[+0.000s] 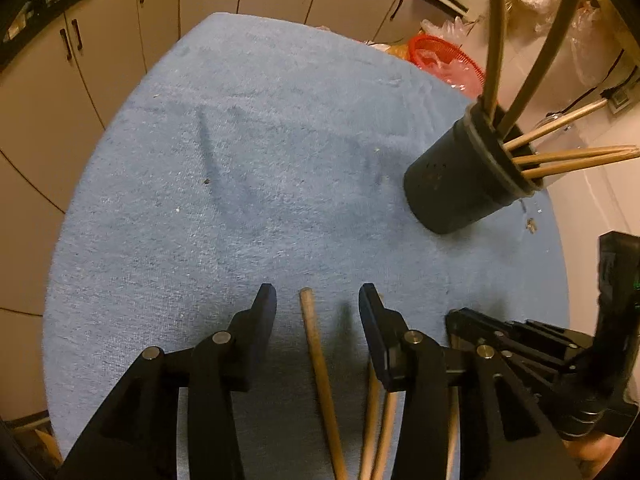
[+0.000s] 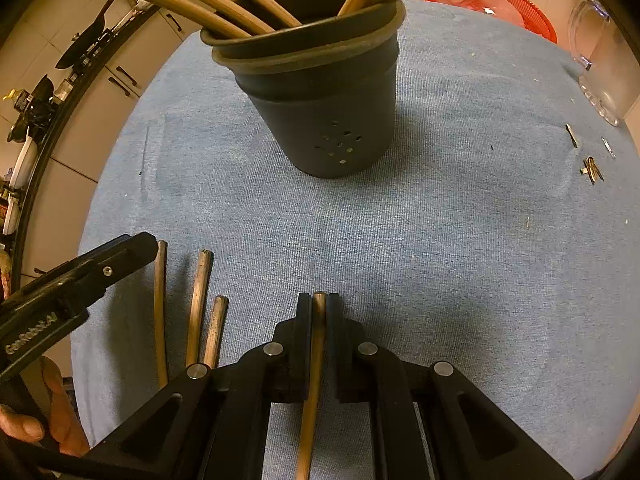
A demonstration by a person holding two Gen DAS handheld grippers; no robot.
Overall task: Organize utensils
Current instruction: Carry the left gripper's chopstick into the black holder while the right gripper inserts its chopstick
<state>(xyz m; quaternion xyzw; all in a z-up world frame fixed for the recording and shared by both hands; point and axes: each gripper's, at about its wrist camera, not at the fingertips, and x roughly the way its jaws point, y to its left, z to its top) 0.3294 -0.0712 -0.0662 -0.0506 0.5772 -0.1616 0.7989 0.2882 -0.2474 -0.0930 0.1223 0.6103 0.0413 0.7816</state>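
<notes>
Bottom centre: right gripper (image 2: 319,306) clamps chopstick (image 2: 313,380) near its tip; left gripper (image 1: 317,300) half-open, straddling another (image 1: 320,380), pads clear. Light, stiff, smooth; grip mid-shaft

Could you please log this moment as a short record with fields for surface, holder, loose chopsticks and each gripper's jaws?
surface: blue cloth
holder: dark cup, upright, chopsticks already inside
loose chopsticks: three lying on the cloth beside the left gripper
left gripper: jaws open, a chopstick between them, not pinched
right gripper: jaws shut on one chopstick
</notes>
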